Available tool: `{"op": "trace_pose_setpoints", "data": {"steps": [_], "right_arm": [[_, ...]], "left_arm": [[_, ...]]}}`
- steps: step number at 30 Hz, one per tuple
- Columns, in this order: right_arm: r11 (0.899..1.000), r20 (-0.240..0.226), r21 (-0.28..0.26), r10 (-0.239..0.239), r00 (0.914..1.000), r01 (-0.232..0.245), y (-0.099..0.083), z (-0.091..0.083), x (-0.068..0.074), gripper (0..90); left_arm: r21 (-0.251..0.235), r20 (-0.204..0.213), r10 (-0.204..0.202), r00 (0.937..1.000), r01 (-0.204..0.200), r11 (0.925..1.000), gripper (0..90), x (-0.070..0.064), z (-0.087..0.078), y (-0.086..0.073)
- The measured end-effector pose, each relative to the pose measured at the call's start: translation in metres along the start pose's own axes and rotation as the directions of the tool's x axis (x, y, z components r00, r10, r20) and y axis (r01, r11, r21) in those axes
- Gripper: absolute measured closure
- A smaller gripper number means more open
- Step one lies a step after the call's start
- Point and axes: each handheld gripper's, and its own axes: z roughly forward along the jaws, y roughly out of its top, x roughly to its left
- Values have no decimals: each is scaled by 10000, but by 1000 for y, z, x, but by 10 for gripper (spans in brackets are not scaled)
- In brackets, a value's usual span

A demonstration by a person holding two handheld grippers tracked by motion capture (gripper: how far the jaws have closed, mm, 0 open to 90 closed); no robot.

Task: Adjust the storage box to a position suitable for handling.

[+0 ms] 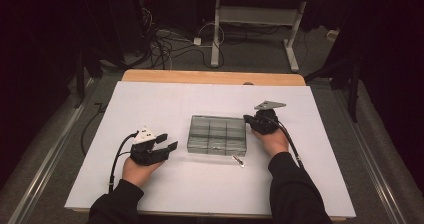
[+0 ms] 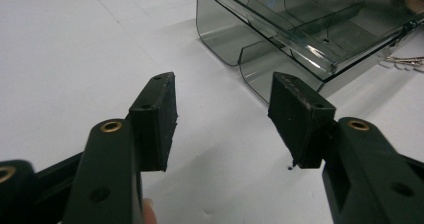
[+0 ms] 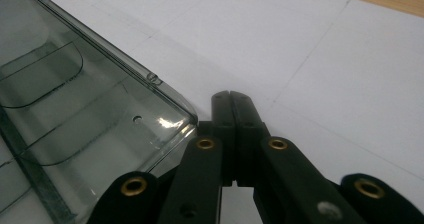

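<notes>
High view, from left to right. The left gripper (image 1: 167, 141) is held low over the white sheet (image 1: 150, 99) that covers the bench, toward its near left part, with the person's left hand (image 1: 137, 170) behind it and a cable trailing toward the near edge. Its jaws stand apart with nothing between them and point toward the clear compartment box (image 1: 217, 134). In the left gripper view the two black pads (image 2: 159, 116) frame bare sheet, and the near left corner of the box (image 2: 280, 39) lies just beyond them, apart from both.

The box sits at the middle of the sheet, closer to the near edge than to the far one, its smoky lid showing the dividers of a grid of compartments underneath. A small metal clip (image 1: 238, 160) lies on the sheet just beside the box's near right corner.

The right gripper (image 1: 248, 119) is at the right side of the box near its far right corner, backed by the right hand (image 1: 274, 140). In the right gripper view its jaws are pressed together, clamping nothing, their tips (image 3: 230, 101) resting just beside the rounded corner of the lid (image 3: 100, 109); whether they touch the box cannot be told. The wooden far edge of the bench (image 1: 212, 77) shows beyond the sheet.
</notes>
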Motion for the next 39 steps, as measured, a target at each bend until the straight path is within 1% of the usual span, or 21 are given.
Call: {"op": "trace_pose_setpoints", "data": {"steps": [4,5,11,12,13,14,15,16,17,18,20,21,22,23,24,25,27,32,33,34,39], "right_arm": [[10000,28,22,-78,10000,78,0,2,1,900],[10000,208,16,19,9998,-19,0,0,0,900],[9993,524,-204,334,9981,-323,-5,-22,-8,900],[9990,562,-262,368,9977,-354,-8,-27,-8,900],[9984,632,-385,435,9970,-412,-15,-39,-5,900],[9984,632,-385,435,9970,-412,-15,-39,-5,900],[9978,619,-441,526,9967,-499,-20,-45,-3,900],[9974,623,-510,542,9966,-511,-30,-56,3,900],[9977,673,-506,494,9965,-460,-35,-61,7,900],[9977,673,-506,494,9965,-460,-35,-61,7,900],[9972,601,-575,523,9968,-488,-50,-77,19,900],[9972,601,-575,523,9968,-488,-50,-77,19,900],[9966,548,-680,507,9972,-469,-59,-87,28,900],[9966,548,-680,507,9972,-469,-59,-87,28,900],[9969,463,-703,392,9982,-359,-66,-96,37,900],[9969,463,-703,392,9982,-359,-66,-96,37,900],[9964,323,-808,278,9991,-251,-75,-106,48,900],[9976,448,-658,227,9987,-197,-71,-98,50,900],[9990,510,-387,238,9984,-219,-64,-86,47,900],[9990,510,-387,238,9984,-219,-64,-86,47,900],[9996,415,8,265,9988,-265,-45,-55,45,900]], "left_arm": [[-17,-12,30,10000,-30,10000,404,0,0,0],[-46,-42,39,10000,-40,10000,364,0,0,0],[-59,68,116,9999,-116,9999,245,-1,-1,-1],[-39,68,86,9999,-85,10000,214,-2,-1,-1],[-14,128,72,9999,-72,10000,141,-3,-1,-1],[-14,128,72,9999,-72,10000,135,-3,-1,-1],[-25,162,114,9998,-114,9999,135,-3,-1,0],[43,204,91,9998,-92,9999,61,-5,0,0],[77,244,59,9997,-61,10000,39,-5,1,-1],[77,244,59,9997,-61,10000,39,-5,1,-1],[183,267,103,9996,-108,9998,40,-7,3,-1],[183,267,103,9996,-108,9998,39,-7,3,-1],[210,261,31,9997,-36,9998,39,-6,3,-1],[210,261,31,9997,-36,9998,40,-6,3,-1],[207,231,8,9997,-13,9998,40,-6,3,-1],[227,200,-17,9998,13,9997,40,-6,3,-1],[300,170,-113,9998,108,9995,62,-3,4,-1],[253,157,-172,9997,168,9995,69,-4,6,-1],[234,146,-166,9998,163,9996,70,-5,5,-1],[234,146,-166,9998,163,9996,70,-5,5,-1],[225,148,-178,9997,175,9996,76,-5,3,-1]]}}
